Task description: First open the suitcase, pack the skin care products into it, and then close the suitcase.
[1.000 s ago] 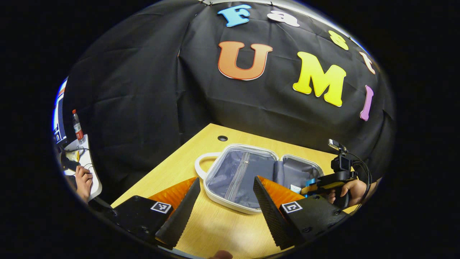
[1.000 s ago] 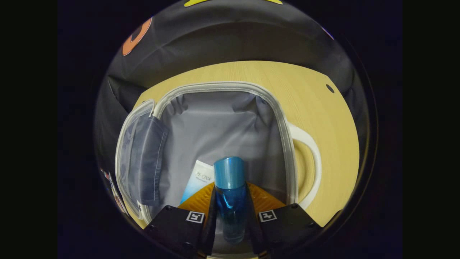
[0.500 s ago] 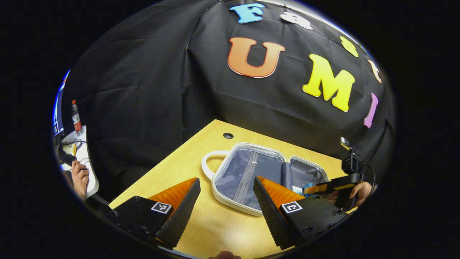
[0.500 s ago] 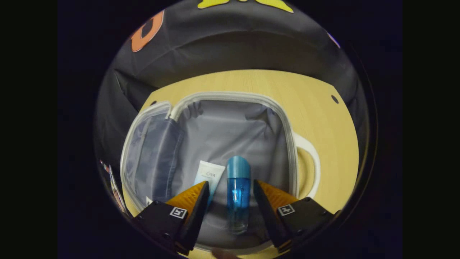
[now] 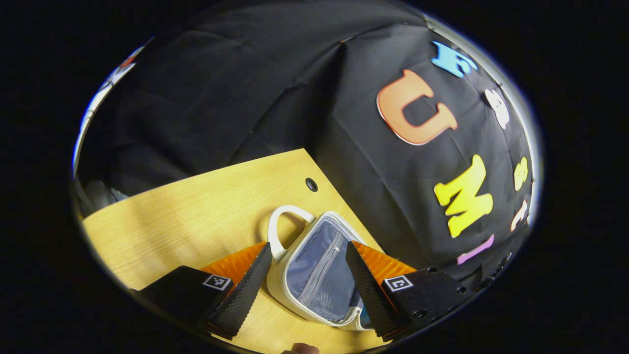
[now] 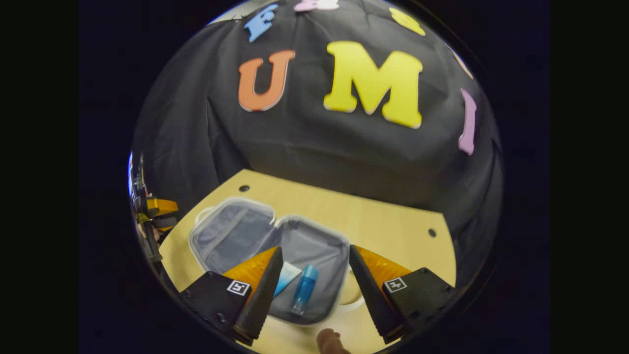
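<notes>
A small white suitcase (image 6: 231,233) with grey lining lies open on the wooden table (image 6: 388,231). In its right half rest a blue bottle (image 6: 304,290) and a white tube (image 6: 286,273), side by side. My right gripper (image 6: 312,290) is open, raised above and in front of that half. In the left gripper view the lid half (image 5: 314,268) with its zipped pocket and the white handle (image 5: 282,226) lie just beyond my left gripper (image 5: 304,282), which is open with nothing between its fingers. The left gripper (image 6: 155,211) also shows at the far left of the right gripper view.
The booth's black cloth wall rises right behind the table. Cable holes (image 6: 431,232) (image 5: 311,184) sit near the table's back corners. A bare stretch of table (image 5: 186,206) lies left of the suitcase. A fingertip (image 6: 330,340) shows at the bottom of the right gripper view.
My right gripper opened, left the blue bottle lying in the suitcase beside the tube, then pulled back and up. The left gripper swung in toward the suitcase's lid half.
</notes>
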`<state>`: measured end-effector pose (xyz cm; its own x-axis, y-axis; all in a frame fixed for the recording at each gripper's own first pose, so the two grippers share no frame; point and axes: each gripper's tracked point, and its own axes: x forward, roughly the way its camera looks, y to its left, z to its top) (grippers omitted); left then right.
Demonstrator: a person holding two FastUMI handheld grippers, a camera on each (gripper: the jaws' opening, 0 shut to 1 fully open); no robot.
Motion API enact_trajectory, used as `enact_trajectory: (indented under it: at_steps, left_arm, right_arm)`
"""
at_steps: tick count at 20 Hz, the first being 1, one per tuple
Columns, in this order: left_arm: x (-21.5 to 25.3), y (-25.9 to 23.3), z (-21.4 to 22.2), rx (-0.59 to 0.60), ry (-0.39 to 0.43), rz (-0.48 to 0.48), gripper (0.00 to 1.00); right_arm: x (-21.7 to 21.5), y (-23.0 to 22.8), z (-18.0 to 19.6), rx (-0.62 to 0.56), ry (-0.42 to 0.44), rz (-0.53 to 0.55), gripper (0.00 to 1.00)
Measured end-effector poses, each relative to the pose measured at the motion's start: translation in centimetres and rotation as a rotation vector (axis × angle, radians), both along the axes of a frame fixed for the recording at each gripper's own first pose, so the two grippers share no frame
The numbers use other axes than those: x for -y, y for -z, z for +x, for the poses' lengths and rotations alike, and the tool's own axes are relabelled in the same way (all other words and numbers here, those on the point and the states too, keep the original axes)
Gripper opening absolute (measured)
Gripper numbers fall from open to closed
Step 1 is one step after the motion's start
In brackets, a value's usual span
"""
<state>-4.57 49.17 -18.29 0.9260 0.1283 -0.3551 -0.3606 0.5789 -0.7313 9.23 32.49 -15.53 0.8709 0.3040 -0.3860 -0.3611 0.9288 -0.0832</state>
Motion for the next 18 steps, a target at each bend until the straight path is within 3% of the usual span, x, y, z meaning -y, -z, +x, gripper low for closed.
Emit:
enact_trajectory:
  at_steps: [3,5,10,14,15,16,18]
  left_arm:
    - [-1.4,2.6,2.3,0.009,-0.017,-0.146,0.97]
    - [-2.9,4.4,3.8,-0.015,-0.051,-0.206,0.96]
    - [-4.0,7.4,5.8,-0.062,-0.035,-0.277,1.0]
    - [-4.1,8.3,7.7,-0.047,-0.025,-0.361,0.83]
    - [-3.5,8.2,8.1,-0.047,-0.001,-0.366,0.89]
    - [-3.2,8.2,8.2,-0.049,0.006,-0.348,0.81]
    - [-3.9,8.5,8.5,-0.067,-0.013,-0.303,0.45]
  right_arm:
    - [4.0,-5.8,-3.1,0.133,0.02,0.029,0.8]
    - [8.1,-9.1,-4.2,0.213,0.106,0.022,0.8]
    - [14.5,-16.0,-8.1,0.345,0.22,-0.005,0.79]
    - [17.4,-18.8,-10.3,0.428,0.269,-0.024,0.79]
    - [17.7,-18.8,-10.7,0.428,0.275,-0.034,0.79]
    - [17.9,-18.4,-10.9,0.424,0.278,-0.039,0.79]
    - [17.7,-17.3,-10.9,0.39,0.28,-0.044,0.79]
